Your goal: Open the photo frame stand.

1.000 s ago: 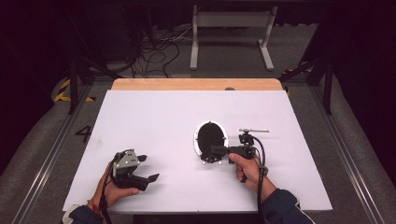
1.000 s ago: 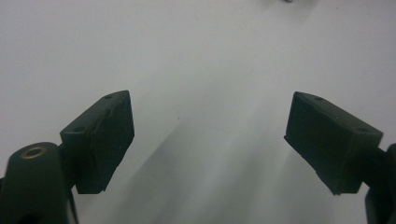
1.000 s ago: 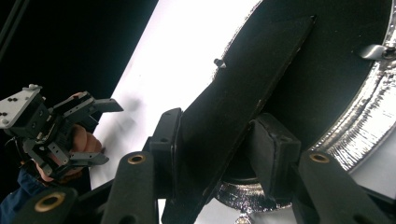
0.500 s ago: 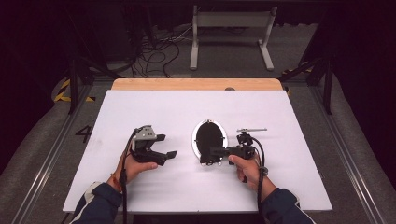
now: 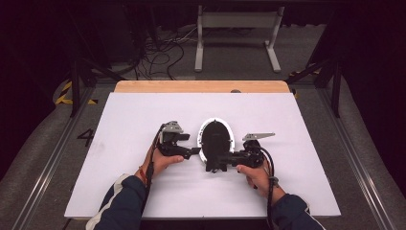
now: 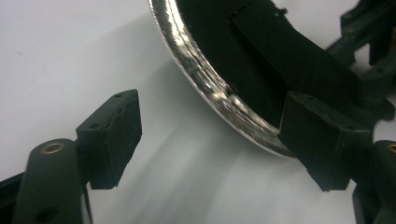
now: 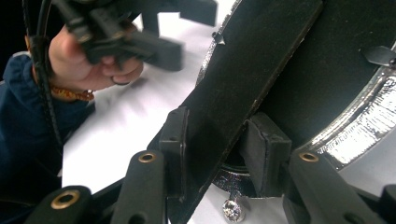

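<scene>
While the high view takes in the whole white table [image 5: 143,120], the oval picture frame [image 5: 216,135] at its middle lies face down, so only its black back and a thin shiny rim can be made out. The right gripper [image 5: 214,163] covers the frame's near end, and its jaw tips blend into the dark back there. The left gripper [image 5: 196,151] sits just beside the frame's left rim; whether it touches is hard to tell from above. Beyond the table a wooden edge [image 5: 201,86], loose cables [image 5: 163,48] and a grey stand [image 5: 239,28] lie in a dim background.

From the left gripper view, the frame [image 6: 205,79] is cut off by the top edge. The left gripper [image 6: 219,135] has just been closing a little, yet its jaws stand wide apart with nothing pressed between them; the rim runs just behind the right-hand pad.

Seen in the right gripper view, the right gripper [image 7: 217,149] is clamped on the frame's black back stand [image 7: 247,70], which hides much of the back. A small shiny knob [image 7: 232,209] shows below. The other hand [image 7: 88,60] is blurred.
</scene>
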Demonstrator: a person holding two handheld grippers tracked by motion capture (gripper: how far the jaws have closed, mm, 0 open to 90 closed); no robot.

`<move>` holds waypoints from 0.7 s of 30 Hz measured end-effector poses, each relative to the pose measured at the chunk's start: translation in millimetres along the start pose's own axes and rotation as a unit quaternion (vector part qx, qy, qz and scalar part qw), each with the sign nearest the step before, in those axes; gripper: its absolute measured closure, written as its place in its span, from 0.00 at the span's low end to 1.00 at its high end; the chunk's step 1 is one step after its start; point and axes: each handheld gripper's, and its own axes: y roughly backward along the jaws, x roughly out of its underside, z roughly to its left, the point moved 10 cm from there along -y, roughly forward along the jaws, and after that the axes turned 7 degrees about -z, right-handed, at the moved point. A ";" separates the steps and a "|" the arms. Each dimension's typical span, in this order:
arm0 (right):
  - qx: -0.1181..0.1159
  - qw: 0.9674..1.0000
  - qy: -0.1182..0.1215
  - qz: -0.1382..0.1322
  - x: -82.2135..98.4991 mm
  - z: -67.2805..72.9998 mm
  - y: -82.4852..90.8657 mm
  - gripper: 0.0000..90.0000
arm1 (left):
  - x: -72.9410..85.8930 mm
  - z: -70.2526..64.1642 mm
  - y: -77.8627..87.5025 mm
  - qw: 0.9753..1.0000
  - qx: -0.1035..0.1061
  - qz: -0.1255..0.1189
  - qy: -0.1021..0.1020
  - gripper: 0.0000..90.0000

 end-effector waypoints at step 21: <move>-0.002 0.999 0.047 -0.004 1.5 5.2 3.5 0.71 | -7.5 -16.9 -8.4 0.996 0.084 -0.009 0.011 0.52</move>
